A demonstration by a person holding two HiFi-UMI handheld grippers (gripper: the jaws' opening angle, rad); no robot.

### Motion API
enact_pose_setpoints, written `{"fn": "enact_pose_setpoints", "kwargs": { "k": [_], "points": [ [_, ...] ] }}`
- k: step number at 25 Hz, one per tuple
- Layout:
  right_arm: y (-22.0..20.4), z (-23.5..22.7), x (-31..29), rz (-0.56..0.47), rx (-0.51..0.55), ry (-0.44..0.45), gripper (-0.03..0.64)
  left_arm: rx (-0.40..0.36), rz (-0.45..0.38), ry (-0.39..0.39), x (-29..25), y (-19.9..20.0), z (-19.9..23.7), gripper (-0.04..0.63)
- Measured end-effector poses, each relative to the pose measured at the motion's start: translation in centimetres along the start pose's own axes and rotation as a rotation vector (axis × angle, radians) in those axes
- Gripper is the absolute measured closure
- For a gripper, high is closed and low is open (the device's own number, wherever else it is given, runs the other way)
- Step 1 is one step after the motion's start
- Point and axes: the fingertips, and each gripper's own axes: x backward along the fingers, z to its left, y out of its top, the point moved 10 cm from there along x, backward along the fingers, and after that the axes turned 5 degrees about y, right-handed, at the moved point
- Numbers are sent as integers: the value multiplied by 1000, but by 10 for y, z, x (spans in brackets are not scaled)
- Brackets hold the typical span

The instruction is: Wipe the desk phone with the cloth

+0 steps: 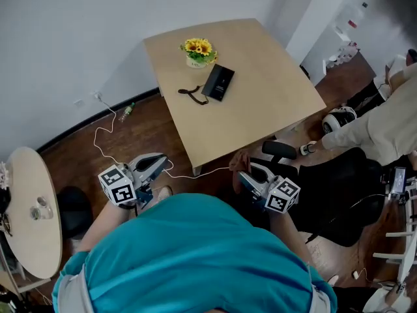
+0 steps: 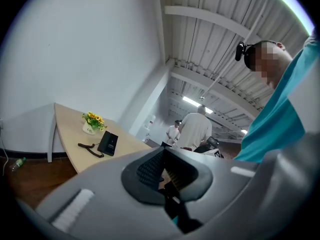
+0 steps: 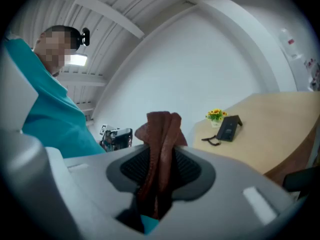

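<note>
Carrying the cloth over to the phone is the step in hand, by my reading.

Right gripper: jaws clamped on the reddish-brown cloth, with a folded bunch standing out past the tips. Left gripper: jaws together, nothing between them. Both are held low and close to the body, short of the near corner of the bench.

To do well: lead with the loose bunch so that fabric, not jaw plastic, meets the casing. Press lightly, as the phone looks light enough to slide. The left gripper could steady it at an edge.

Desk phone: well apart from both sets of jaws, on the far half of the bench, ahead and slightly left of the right gripper. What looks like the handset lies on the bench just beside the phone, on its left. Flower pot stands just beyond, so keep strokes clear of it.
</note>
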Motion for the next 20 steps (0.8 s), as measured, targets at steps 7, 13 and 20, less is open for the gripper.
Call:
{"fn": "enact_pose_setpoints", "kwargs": {
  "k": [7,13,20],
  "points": [
    [26,-27,-89,35,-14,-134,492,37,25,-57,-1,45,118,591],
    [53,-52,-145,54,-18,-235,492,1,114,-141,-31,84,199,591],
    [73,-110,-153,53,-9,-227,492,-25,145,-133,-96,101,227,591]
  ]
}}
